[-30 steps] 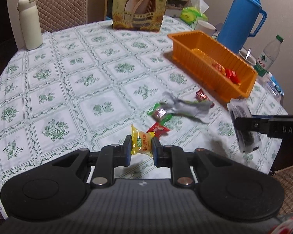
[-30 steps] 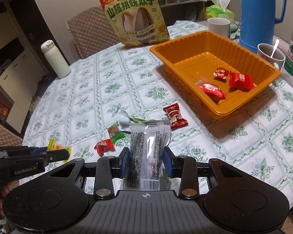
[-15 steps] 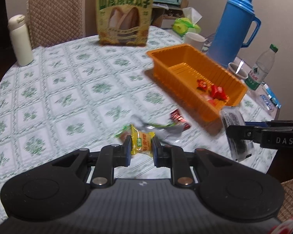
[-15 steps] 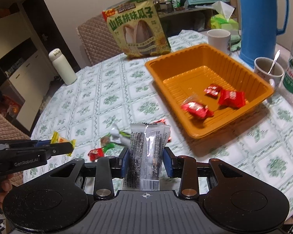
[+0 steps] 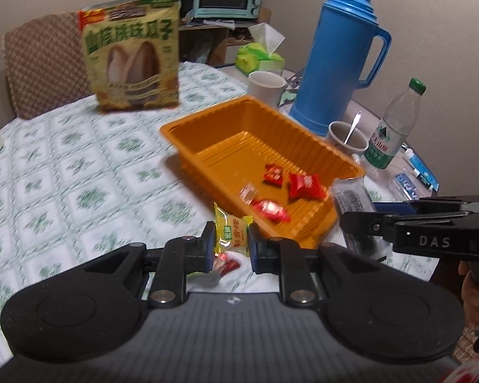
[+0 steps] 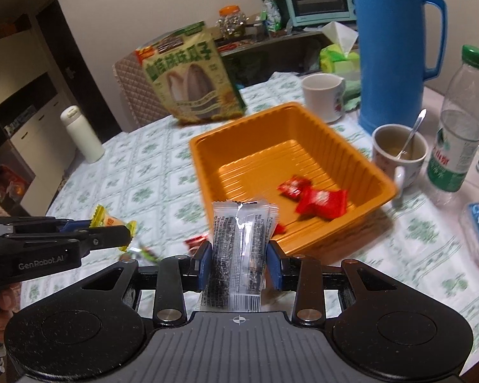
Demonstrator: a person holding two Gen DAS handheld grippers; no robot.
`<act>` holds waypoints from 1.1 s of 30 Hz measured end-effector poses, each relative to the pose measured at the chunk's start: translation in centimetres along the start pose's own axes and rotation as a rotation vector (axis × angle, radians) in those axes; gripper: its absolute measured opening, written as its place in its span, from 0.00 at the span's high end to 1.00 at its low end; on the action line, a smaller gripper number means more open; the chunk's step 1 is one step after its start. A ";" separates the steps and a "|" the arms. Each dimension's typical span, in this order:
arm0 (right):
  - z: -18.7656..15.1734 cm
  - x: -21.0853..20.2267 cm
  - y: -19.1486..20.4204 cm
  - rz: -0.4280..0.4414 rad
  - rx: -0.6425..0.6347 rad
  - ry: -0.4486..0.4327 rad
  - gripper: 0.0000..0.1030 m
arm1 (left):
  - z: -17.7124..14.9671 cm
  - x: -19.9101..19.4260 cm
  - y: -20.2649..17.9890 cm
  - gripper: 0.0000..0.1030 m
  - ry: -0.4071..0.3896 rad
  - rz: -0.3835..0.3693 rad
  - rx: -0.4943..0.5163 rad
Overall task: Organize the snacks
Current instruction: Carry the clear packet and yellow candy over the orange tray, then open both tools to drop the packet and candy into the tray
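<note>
An orange tray stands on the table with three red candies in its near end. My left gripper is shut on a yellow snack packet, held just short of the tray's near corner; it also shows in the right wrist view. My right gripper is shut on a clear packet of dark seaweed strips, held upright in front of the tray's near wall; this packet shows at the right in the left wrist view.
Loose wrapped candies lie on the cloth below the grippers. A large sunflower-seed bag, white mug, blue thermos, cup with spoon, water bottle and white flask stand around the tray.
Both grippers have risen and moved forward toward the tray, each still holding its packet. The loose candies on the cloth now lie beneath the grippers.
</note>
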State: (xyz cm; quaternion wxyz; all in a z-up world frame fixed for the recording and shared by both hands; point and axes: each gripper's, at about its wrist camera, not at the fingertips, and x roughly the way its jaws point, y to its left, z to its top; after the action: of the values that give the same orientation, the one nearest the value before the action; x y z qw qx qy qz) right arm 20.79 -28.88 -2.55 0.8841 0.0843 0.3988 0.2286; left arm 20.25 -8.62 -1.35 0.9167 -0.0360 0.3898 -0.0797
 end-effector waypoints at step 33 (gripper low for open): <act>9.7 11.9 -7.5 0.114 -0.054 -0.006 0.64 | 8.6 14.9 -0.8 0.82 0.075 0.095 -0.025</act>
State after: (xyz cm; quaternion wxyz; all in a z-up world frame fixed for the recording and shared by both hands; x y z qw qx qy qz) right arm 37.39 -29.55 -6.54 0.8727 0.0835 0.3846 0.2890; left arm 36.58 -11.95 -5.85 0.9038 -0.0260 0.4260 -0.0327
